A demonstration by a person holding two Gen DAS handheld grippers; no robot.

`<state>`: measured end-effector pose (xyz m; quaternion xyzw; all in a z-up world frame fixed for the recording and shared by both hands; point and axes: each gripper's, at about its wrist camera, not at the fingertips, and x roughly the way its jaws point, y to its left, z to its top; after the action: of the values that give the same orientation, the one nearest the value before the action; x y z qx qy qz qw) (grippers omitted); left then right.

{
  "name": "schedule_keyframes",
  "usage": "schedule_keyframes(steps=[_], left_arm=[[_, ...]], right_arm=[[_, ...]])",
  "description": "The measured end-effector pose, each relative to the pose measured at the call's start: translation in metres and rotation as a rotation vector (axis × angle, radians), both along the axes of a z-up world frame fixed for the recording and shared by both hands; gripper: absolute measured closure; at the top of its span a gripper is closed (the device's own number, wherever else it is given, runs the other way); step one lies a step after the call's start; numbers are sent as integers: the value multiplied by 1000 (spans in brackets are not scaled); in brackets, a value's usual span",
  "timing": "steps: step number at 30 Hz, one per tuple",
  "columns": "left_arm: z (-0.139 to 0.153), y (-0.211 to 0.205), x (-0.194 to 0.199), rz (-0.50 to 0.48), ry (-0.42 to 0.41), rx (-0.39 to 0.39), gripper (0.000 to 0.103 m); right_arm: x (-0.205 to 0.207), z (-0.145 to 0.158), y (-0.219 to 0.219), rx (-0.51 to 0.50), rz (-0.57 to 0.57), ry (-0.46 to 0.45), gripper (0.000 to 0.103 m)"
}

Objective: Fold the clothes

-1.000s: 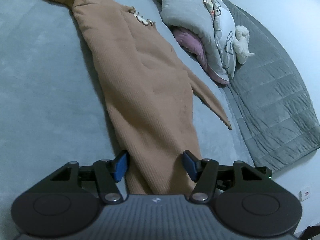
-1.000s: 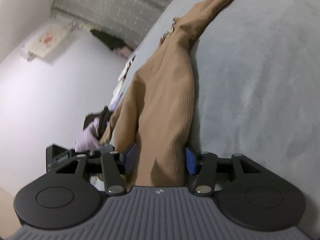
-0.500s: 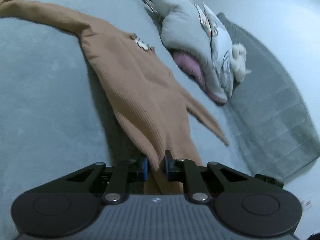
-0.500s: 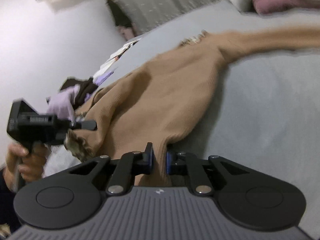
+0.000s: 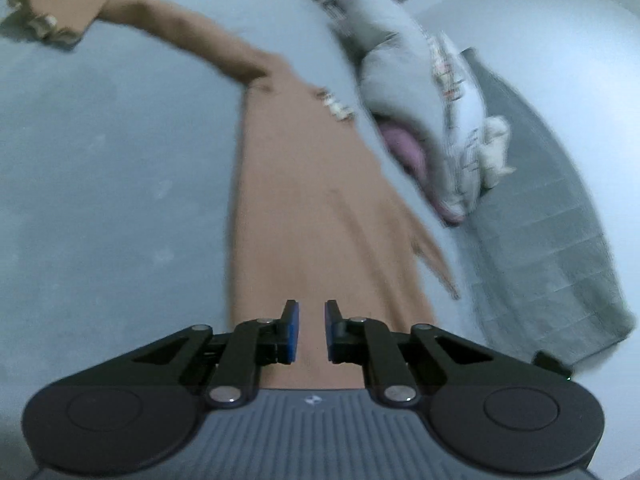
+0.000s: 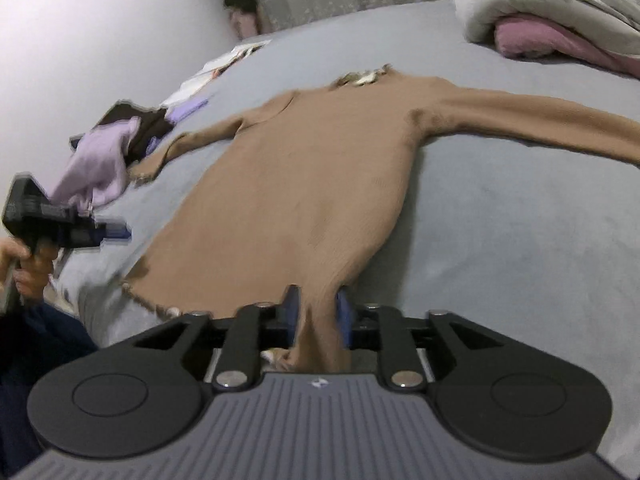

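A tan ribbed sweater [image 6: 312, 184] lies spread on the grey bed sheet [image 6: 500, 240], neck far, sleeves out to both sides. My right gripper [image 6: 318, 296] is at the hem. Its jaws are opening, and a raised fold of the hem stands loosely between the blue pads. In the left wrist view the sweater [image 5: 312, 200] runs away from my left gripper [image 5: 312, 308]. Its jaws are closing to a narrow gap with tan cloth in it. The left gripper [image 6: 120, 234], blurred in the right wrist view, is in a person's hand [image 6: 28, 268] beside the hem's left corner.
A bundled duvet with a pink pillow [image 5: 420, 80] lies beyond the sweater's right sleeve, beside a grey quilt [image 5: 560, 240]. A pile of lilac and dark clothes [image 6: 104, 156] and some papers [image 6: 224, 60] sit at the left of the bed. A wall stands behind.
Both grippers closed on the hem, then drew the bunched sweater out flat. The right gripper rolled level and rose, and its jaws have since parted. The left gripper moved sideways, staying closed.
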<state>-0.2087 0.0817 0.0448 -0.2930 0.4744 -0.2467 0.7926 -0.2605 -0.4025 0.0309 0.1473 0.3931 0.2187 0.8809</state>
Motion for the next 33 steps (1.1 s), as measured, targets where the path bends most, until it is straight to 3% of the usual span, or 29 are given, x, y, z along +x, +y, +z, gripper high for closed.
schedule_keyframes(steps=[1,3,5,9,11,13,16,17,19,21,22,23,24,26,28,30,33], left_arm=[[-2,-3,1,-3,3,20,91],[-9,-7,5,7,14,84,89],[-13,-8,7,12,21,100,86],[-16,-23,8,-54,-9,95,48],[-18,-32,9,-80,-21,102,46],[-20,-39,8,-96,-29,124,45],[-21,-51,6,-144,-52,108,31],[-21,-57,5,-173,-62,98,24],[-22,-67,2,-211,-82,98,23],[-23,-72,-1,-204,-96,118,23],[-24,-72,-3,-190,-97,120,27],[-24,-71,-3,-179,-93,122,39],[-25,-66,-2,-152,-74,121,50],[-29,-49,0,-77,-15,70,59],[-29,-39,-1,-10,9,47,59],[-24,-34,-4,17,-21,98,59],[-20,-33,-8,24,-46,117,57]], right_arm=[[3,-3,-10,47,-43,12,49],[9,-15,-22,66,-107,60,25],[17,-28,-29,59,-159,118,24],[24,-53,-46,175,-234,195,24],[24,-64,-52,316,-244,207,24],[26,-76,-41,371,-210,231,22],[26,-77,-26,362,-203,207,5],[27,-77,-22,360,-201,203,3],[26,-75,-12,339,-191,190,3],[23,-74,-3,333,-173,178,5],[21,-74,0,335,-163,175,11],[19,-75,1,337,-159,176,17],[17,-76,0,343,-159,179,30],[11,-81,-11,382,-178,193,46],[8,-84,-19,427,-190,210,55],[7,-85,-17,440,-170,211,56],[8,-80,-6,373,-140,194,63]])
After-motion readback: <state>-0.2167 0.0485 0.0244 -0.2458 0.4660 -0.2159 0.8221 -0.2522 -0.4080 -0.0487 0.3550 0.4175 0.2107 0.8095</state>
